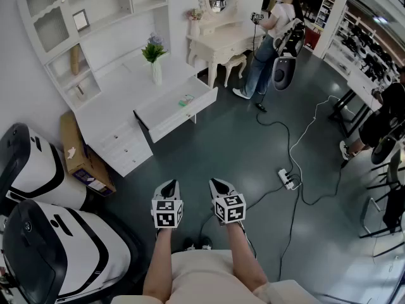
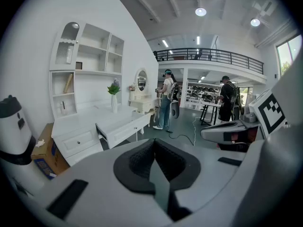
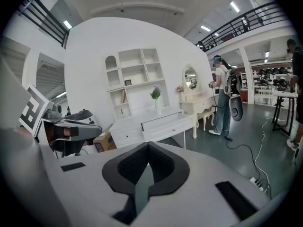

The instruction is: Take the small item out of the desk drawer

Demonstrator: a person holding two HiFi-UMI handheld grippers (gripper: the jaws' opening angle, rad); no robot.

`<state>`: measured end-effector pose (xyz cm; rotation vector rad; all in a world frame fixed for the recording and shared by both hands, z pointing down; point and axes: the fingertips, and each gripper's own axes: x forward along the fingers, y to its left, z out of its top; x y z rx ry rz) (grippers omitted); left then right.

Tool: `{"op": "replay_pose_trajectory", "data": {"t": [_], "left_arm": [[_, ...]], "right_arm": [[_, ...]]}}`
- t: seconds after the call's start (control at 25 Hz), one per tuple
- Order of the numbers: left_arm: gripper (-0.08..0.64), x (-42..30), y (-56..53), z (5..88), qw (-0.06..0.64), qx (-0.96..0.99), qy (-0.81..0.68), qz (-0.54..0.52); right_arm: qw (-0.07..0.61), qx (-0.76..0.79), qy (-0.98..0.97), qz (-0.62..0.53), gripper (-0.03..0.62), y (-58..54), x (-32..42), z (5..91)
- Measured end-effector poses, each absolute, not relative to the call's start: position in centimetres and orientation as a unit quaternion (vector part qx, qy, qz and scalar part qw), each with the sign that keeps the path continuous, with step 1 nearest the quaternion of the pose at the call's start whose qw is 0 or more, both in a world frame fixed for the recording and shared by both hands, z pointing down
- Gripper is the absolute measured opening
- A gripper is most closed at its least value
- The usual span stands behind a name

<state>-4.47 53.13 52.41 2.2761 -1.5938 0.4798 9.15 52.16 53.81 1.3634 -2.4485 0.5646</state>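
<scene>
1. The drawer [image 1: 172,115] of the white table [image 1: 117,103] is found already pulled out. The small item [image 1: 186,99], greenish and too small to be identified, is seen lying inside it towards the right end.
2. Nothing is held. The left tongs [image 1: 168,186] and the right tongs [image 1: 219,184] are both closed with nothing between the jaws, and are carried side by side well apart from the table.
3. The approach, the grasp and the lifting out are judged to be left.
4. Open grey floor [image 1: 209,144] is offered between tongs and drawer.
5. A cardboard box [image 1: 77,152] and white machines [image 1: 38,170] are to be avoided on the left, and a cable [image 1: 297,145] with a power strip [image 1: 286,179] on the right.
6. The drawer's front wall is to be cleared from above.
</scene>
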Motion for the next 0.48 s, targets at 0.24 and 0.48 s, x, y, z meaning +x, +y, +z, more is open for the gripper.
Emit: {"op": "replay_pose_trajectory", "data": {"t": [0.24, 0.48], "left_arm": [[0.017, -4.4, 52.7, 52.5, 0.163, 0.795, -0.56, 0.167], [0.017, -4.0, 52.1, 52.7, 0.165, 0.791, -0.567, 0.162]], "right_arm": [[0.152, 0.47, -0.848, 0.191, 0.025, 51.7, 9.3, 54.1], [0.129, 0.468, -0.851, 0.202, 0.025, 50.6, 10.1, 54.0]]}}
